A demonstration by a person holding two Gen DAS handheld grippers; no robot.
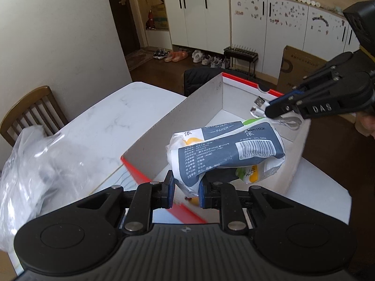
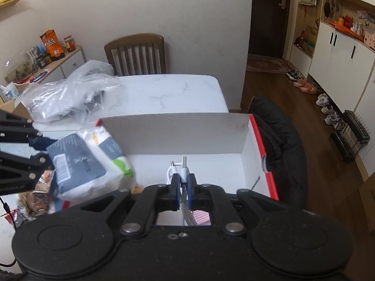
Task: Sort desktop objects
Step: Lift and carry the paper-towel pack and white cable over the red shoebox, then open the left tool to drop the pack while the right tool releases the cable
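Tissue pack [image 1: 225,149] — soft, white and grey-blue with a barcode — hangs over the near end of the white box [image 1: 199,107], and we hold it by its lower edge in our left gripper [image 1: 186,190], the blue-padded fingers pinching the wrapper. From the right wrist view the same pack [image 2: 93,164] sits at the left end of the box [image 2: 173,133], tilted, just above its floor.

Our right gripper [image 2: 184,187] is pressed together on a bundled white USB cable [image 2: 180,171], with the plugs sticking up past the fingertips. It hovers over the middle of the box; in the left wrist view that gripper [image 1: 269,111] reaches in from the box's right side, the cable [image 1: 262,107] in its tips and a loop trailing below.

The box has white inner walls and a red outer rim. Whether anything rests flat on its floor under the pack we cannot tell.

The box stands on a white marble-patterned table [image 2: 164,91]. Left of the box lies a crumpled clear plastic bag [image 2: 70,93]. Beyond the box, at the table's far edge, stands a wooden chair [image 2: 136,53]; right of the box a black jacket [image 2: 276,140] drapes over another seat. Further right of the box, white cabinets [image 2: 339,58] line a wood floor with shoes [image 2: 304,84] at their foot.
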